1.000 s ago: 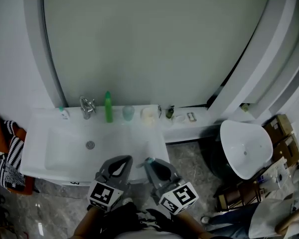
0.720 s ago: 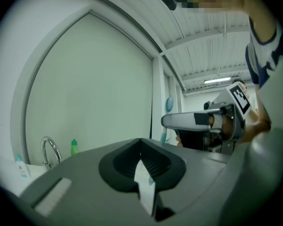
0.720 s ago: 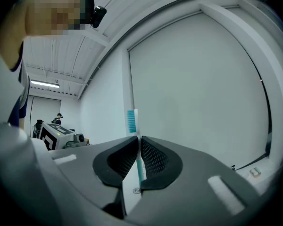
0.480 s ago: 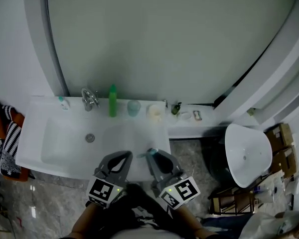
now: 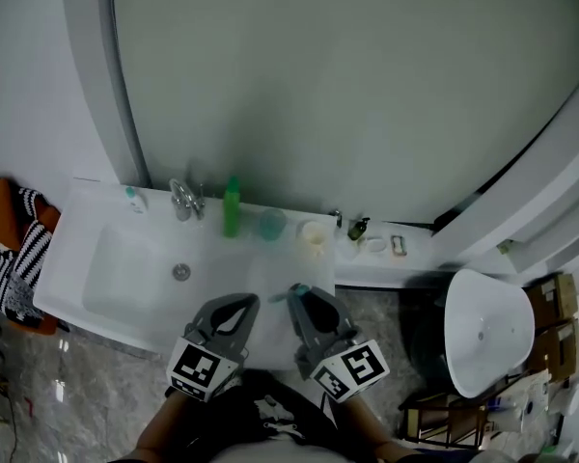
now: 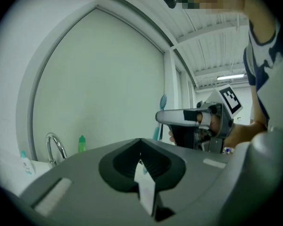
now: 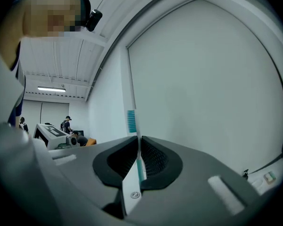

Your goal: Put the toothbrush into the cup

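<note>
Now the right hand-held gripper point(image 5: 300, 295) — clenched on the toothbrush point(image 7: 132, 121) — has neared the cup point(image 5: 272, 224), insertion pending; the left hand-held gripper point(image 5: 246, 303) is clenched empty.

Left gripper point(image 6: 140, 155), jaws pressed together, faces the right gripper point(image 6: 161, 117) holding a toothbrush point(image 6: 163, 100) upright, with a tap point(image 6: 60, 149) and green bottle point(image 6: 81, 145) beyond.

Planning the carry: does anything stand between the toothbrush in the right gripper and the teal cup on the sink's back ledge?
Nothing visible does. Only bare sink top lies between the toothbrush and the teal cup; the green bottle and a cream container flank the cup, off the path.
</note>
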`<state>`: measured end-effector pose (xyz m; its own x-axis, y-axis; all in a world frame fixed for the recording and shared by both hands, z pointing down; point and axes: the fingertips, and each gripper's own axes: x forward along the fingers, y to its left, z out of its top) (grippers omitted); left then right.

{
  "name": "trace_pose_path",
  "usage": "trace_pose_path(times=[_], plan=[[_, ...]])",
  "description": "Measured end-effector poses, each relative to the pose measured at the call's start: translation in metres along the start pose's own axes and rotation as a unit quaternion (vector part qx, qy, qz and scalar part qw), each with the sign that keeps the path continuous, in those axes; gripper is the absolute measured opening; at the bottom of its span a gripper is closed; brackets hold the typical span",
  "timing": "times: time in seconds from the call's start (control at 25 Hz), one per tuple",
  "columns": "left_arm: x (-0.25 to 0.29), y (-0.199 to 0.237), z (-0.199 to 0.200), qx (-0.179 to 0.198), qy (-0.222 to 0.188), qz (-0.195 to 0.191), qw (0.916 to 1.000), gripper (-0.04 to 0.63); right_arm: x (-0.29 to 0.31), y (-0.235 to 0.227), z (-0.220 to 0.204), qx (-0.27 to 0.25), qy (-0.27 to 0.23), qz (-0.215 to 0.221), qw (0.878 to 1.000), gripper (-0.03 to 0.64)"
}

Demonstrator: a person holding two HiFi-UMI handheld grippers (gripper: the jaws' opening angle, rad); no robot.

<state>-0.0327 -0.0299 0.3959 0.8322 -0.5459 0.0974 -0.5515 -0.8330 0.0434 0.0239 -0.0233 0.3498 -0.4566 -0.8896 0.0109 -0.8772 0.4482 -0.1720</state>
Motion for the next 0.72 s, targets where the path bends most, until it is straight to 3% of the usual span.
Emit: trace_pose_path(times=[0.32,0.72], plan=[[0.016,0.014,0.002,0.007,0.013,0.039,0.9991,0.000,0.020,-0.027,0.010,-0.008,-0.011,0.020,1.000,0.025],[0.027,0.027,-0.002,0.014,0.031,0.056,0.9978,0.000,0.049,-0.046,0.020,-0.007,-0.024,0.038,0.999,0.025]])
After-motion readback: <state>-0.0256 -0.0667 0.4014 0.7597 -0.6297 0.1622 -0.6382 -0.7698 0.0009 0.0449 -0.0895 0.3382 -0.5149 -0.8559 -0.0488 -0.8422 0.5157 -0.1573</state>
